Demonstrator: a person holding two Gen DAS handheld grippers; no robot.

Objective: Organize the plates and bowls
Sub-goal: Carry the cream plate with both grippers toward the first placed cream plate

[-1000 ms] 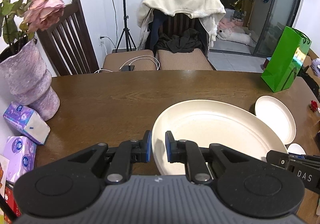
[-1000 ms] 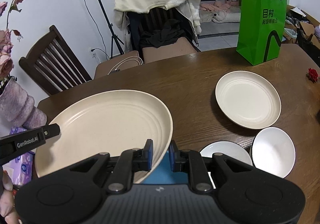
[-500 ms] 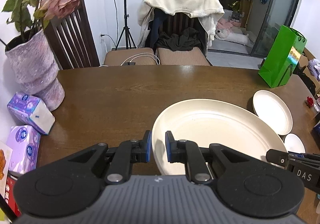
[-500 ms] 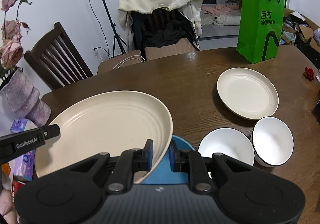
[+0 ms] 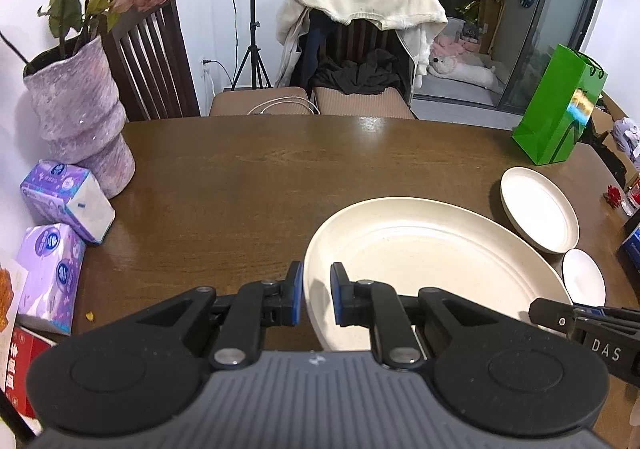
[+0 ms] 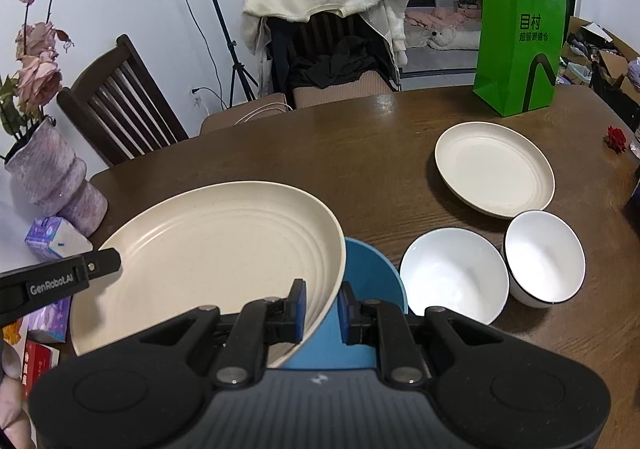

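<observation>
Above the brown desk (image 5: pixel 260 177), a large cream plate (image 6: pixel 216 249) with ringed ridges inside its rim hangs held at two sides. The left gripper (image 5: pixel 316 299) has its jaws clenched on the plate's left rim; the right gripper (image 6: pixel 322 311) grasps the right rim, over a blue bowl (image 6: pixel 368 281).

My two grippers pinch opposite rims of the big plate (image 6: pixel 208 253). Under its right edge sits a bowl (image 6: pixel 372 281); two more bowls (image 6: pixel 452 277) lie right of my right gripper (image 6: pixel 322 307), a small plate (image 6: pixel 496 173) beyond them, a bag (image 6: pixel 520 49) farther back.
</observation>
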